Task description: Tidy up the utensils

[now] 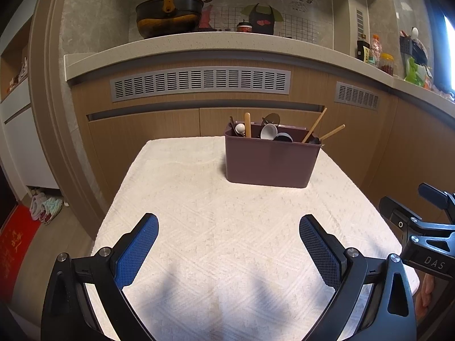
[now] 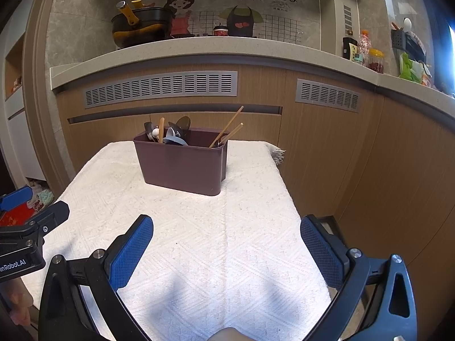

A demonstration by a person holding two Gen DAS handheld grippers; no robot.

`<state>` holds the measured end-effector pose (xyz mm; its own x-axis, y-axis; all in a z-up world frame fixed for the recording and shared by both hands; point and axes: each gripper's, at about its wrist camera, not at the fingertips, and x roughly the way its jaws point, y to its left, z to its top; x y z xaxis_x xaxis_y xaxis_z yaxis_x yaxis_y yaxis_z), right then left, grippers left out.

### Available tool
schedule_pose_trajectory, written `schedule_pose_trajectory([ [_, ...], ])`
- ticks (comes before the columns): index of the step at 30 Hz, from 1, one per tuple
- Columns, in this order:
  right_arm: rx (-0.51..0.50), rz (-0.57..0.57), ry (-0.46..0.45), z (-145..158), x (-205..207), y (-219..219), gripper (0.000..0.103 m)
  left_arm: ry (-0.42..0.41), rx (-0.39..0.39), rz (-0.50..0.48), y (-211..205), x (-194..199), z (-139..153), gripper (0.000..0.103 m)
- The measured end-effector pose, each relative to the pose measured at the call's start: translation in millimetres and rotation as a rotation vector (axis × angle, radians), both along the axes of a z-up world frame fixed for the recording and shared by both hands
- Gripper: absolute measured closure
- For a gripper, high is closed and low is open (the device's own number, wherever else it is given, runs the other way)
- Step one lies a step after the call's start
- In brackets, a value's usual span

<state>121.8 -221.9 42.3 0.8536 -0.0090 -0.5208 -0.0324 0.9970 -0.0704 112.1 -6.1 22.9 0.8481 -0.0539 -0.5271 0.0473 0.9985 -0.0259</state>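
- Left wrist view: the left gripper (image 1: 229,244) has its fingers wide apart and empty, hanging over the near part of the cloth (image 1: 199,227) that covers the worktop.
- The right gripper (image 2: 226,244) is likewise spread apart and holds nothing; each gripper shows at the edge of the other's view.
- The bin (image 1: 270,159) stands upright on the far part of the cloth, well apart from both grippers.
- Inside it, spoons (image 1: 268,131) and a wooden handle (image 1: 247,125) crowd the left end, while 2 chopsticks (image 1: 314,126) lean out at the right.
- No utensil lies loose on the cloth, so the sorting looks nearly or fully done.
- If more tidying is wanted, 1 gripper should steady the bin's wall while the other pinches a single chopstick near its top and lifts it straight, since the light bin could tip or slide on the cloth.
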Motion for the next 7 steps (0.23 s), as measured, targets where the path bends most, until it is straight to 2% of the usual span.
schedule_pose_trajectory([
  [7,0.0,0.001,0.001,0.0,0.6,-1.2,0.0,-0.005,0.019,-0.004,-1.4,-1.0,-2.5,0.004],
])
